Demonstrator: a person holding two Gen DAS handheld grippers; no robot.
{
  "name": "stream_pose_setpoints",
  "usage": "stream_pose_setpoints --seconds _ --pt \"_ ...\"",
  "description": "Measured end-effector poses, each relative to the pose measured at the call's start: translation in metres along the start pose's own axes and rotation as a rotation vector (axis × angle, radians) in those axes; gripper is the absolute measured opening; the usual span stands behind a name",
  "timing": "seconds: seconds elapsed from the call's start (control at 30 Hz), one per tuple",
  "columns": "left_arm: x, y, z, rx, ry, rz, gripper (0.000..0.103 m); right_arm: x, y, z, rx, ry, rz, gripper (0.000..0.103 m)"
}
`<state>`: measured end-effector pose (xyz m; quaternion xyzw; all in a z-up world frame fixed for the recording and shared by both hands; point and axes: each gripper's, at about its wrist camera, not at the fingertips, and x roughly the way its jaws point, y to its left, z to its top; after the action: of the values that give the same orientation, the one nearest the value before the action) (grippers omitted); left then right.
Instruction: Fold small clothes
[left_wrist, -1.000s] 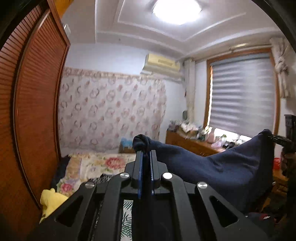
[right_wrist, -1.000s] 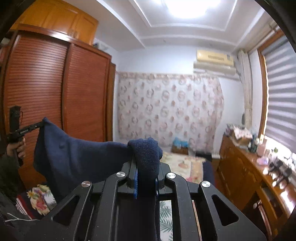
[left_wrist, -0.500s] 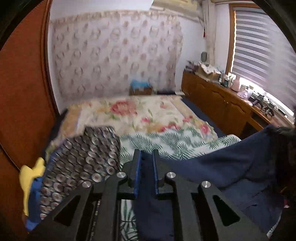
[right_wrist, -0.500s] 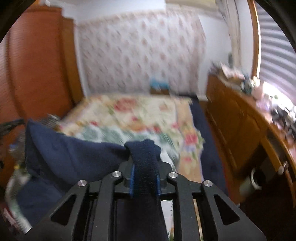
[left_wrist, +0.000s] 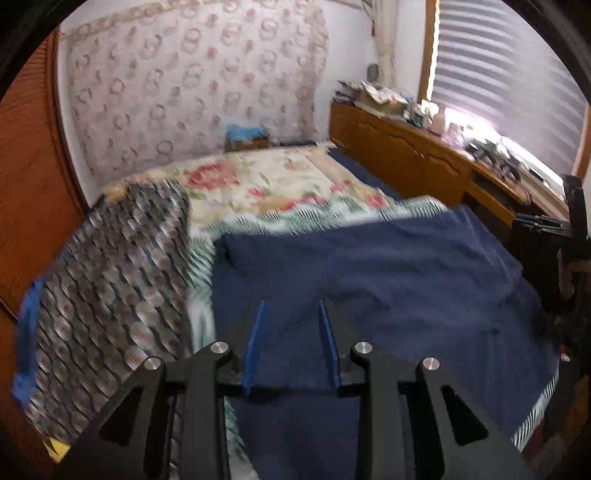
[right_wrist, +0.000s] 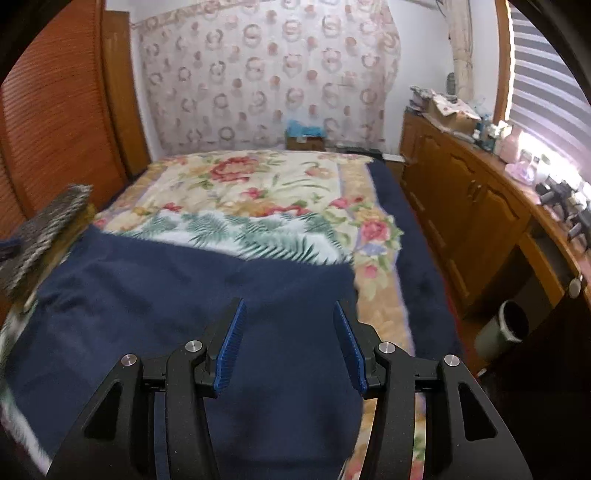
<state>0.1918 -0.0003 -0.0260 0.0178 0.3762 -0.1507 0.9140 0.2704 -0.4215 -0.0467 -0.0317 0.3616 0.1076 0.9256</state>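
Observation:
A navy blue garment lies spread flat on the bed, seen also in the right wrist view. My left gripper is open just above its near left part, blue pads apart, nothing between them. My right gripper is open above its near right part, close to the right edge of the cloth. The right gripper also shows at the right edge of the left wrist view, beside the garment's far right corner.
A grey patterned cloth lies left of the garment on the floral bedspread. A leaf-print cloth lies beyond it. A wooden cabinet runs along the right, a wardrobe on the left, a grey bin on the floor.
Both grippers came down from holding the navy garment stretched in the air, laid it on the bed and opened, letting it go.

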Motion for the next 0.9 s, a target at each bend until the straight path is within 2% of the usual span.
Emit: stream_pose_setpoints --seconds 0.17,0.37,0.43,0.67,0.77,0.9 --pt "0.011 -0.017 -0.039 0.022 0.062 0.002 0.027 -0.015 0.008 -0.047 0.023 0.031 0.055 0.05" --pt "0.031 -0.025 -0.066 0.018 0.146 0.002 0.028 -0.02 0.01 -0.09 0.077 0.078 0.097 0.05" --pt "0.039 -0.026 -0.069 0.009 0.167 0.003 0.029 -0.017 0.013 -0.099 0.077 0.09 0.102 0.055" --pt "0.044 -0.035 -0.071 0.037 0.11 0.02 0.039 0.002 0.015 -0.098 0.121 0.128 0.112 0.056" --pt "0.047 -0.037 -0.071 0.034 0.11 0.023 0.041 0.012 0.009 -0.093 0.163 0.133 0.108 0.057" --pt "0.046 -0.034 -0.07 0.036 0.11 0.02 0.042 0.021 0.006 -0.09 0.181 0.128 0.059 0.057"
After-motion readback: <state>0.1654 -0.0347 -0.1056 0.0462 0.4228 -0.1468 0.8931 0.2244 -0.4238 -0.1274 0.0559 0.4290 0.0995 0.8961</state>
